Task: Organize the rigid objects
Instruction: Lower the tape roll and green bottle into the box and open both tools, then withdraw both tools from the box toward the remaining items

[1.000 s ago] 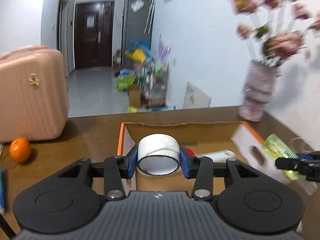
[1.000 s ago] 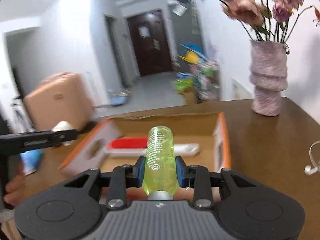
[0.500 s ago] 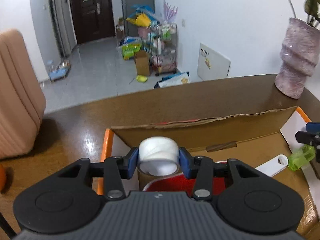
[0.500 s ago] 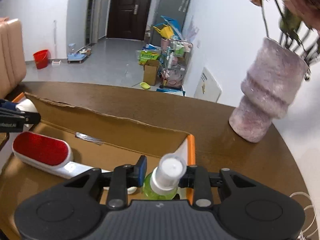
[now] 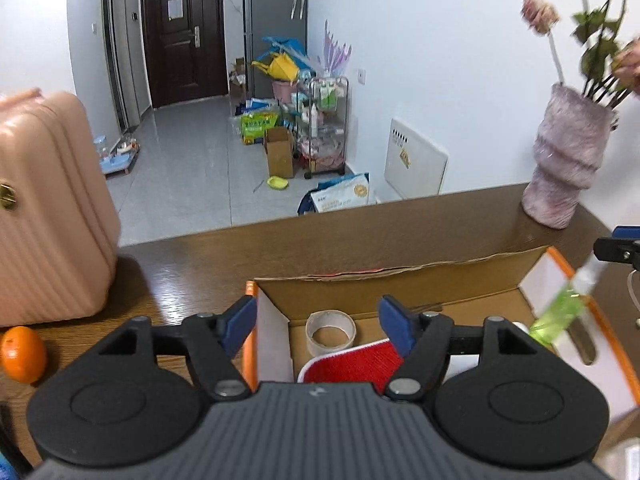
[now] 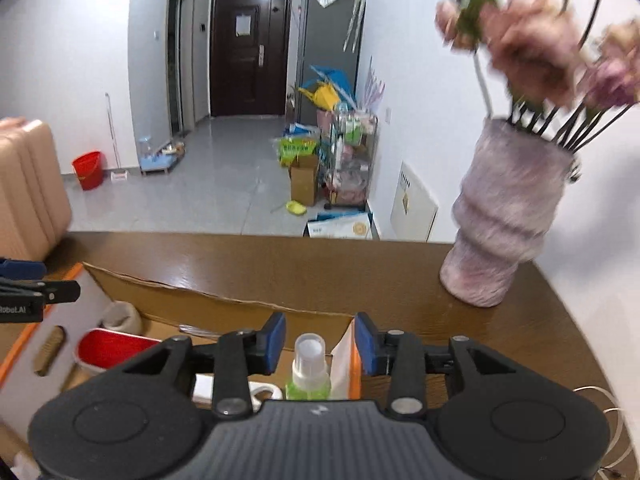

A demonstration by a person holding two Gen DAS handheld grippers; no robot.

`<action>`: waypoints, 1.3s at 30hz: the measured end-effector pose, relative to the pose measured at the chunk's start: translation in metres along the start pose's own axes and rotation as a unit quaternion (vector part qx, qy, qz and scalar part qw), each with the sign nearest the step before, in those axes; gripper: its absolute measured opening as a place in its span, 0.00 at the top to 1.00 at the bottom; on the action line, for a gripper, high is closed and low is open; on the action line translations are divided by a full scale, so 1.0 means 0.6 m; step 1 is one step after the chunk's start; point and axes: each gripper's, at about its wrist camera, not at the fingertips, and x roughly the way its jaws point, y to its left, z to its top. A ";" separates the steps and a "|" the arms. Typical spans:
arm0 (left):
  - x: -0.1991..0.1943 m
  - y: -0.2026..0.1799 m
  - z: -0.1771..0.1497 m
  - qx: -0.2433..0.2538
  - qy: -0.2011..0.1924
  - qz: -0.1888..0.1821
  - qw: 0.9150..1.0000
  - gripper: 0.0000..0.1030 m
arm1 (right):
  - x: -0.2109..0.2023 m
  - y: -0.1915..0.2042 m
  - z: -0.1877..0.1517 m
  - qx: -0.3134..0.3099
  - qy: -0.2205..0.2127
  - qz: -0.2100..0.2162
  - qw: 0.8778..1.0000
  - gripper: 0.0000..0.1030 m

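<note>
Left tool point(image 5: 316, 326) spread wide, empty, above cardboard box point(image 5: 400, 284). Tape roll point(image 5: 330, 331) lies flat in box's left end: light, stiff, grip across outer wall. Right tool point(image 6: 320, 344) parted; spray bottle point(image 6: 309, 370) between pads, apparently untouched, at box's right wall: light, slick plastic, grip mid-body.

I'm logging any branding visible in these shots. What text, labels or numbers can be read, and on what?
"Robot.AI", first letter cut off: on the left gripper body at the right wrist view's left edge.
Green bag on the floor: print blurred.
White bag: print too small.
Door notice: unreadable.
Spray bottle: no readable label.
</note>
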 end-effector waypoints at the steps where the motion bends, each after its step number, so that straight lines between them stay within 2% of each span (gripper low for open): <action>1: -0.021 0.000 0.000 -0.002 -0.003 -0.002 1.000 0.31 | -0.023 0.000 0.000 0.000 -0.003 0.002 1.000 0.64; 3: -0.072 0.002 -0.010 -0.006 -0.017 -0.001 1.000 0.26 | -0.067 -0.003 -0.004 0.001 -0.009 0.007 1.000 0.63; 4: -0.094 0.003 -0.019 -0.008 -0.025 0.005 1.000 0.24 | -0.091 -0.005 -0.009 0.003 -0.016 0.011 1.000 0.58; 6: -0.149 0.003 -0.053 -0.005 -0.046 0.018 0.999 0.24 | -0.142 -0.013 -0.031 0.013 -0.037 0.023 0.999 0.50; 8: -0.194 0.001 -0.086 -0.004 -0.058 0.031 0.998 0.24 | -0.186 -0.018 -0.060 0.022 -0.049 0.024 0.998 0.48; 12: -0.297 -0.005 -0.173 -0.006 -0.096 0.040 0.995 0.20 | -0.266 -0.011 -0.143 0.038 -0.067 0.044 0.996 0.48; 16: -0.395 -0.024 -0.277 -0.006 -0.130 0.017 0.991 0.15 | -0.352 0.024 -0.254 0.025 -0.104 0.055 0.993 0.39; 18: -0.428 -0.044 -0.335 0.008 -0.139 0.019 0.990 0.15 | -0.388 0.047 -0.311 0.018 -0.114 0.064 0.991 0.34; 20: -0.454 -0.060 -0.391 0.022 -0.138 0.016 0.990 0.15 | -0.418 0.070 -0.364 0.011 -0.122 0.068 0.990 0.29; 23: -0.485 -0.082 -0.470 0.009 -0.123 0.016 0.992 0.15 | -0.451 0.105 -0.443 0.022 -0.123 0.086 0.988 0.28; 27: -0.518 -0.114 -0.555 0.031 -0.111 0.043 0.992 0.14 | -0.489 0.143 -0.534 0.013 -0.117 0.122 0.986 0.28; 31: -0.520 -0.128 -0.579 0.049 -0.094 0.044 0.993 0.14 | -0.496 0.160 -0.568 -0.008 -0.094 0.125 0.988 0.33; 39: -0.500 -0.127 -0.566 0.040 -0.088 0.041 0.994 0.14 | -0.486 0.145 -0.569 0.009 -0.090 0.112 0.990 0.38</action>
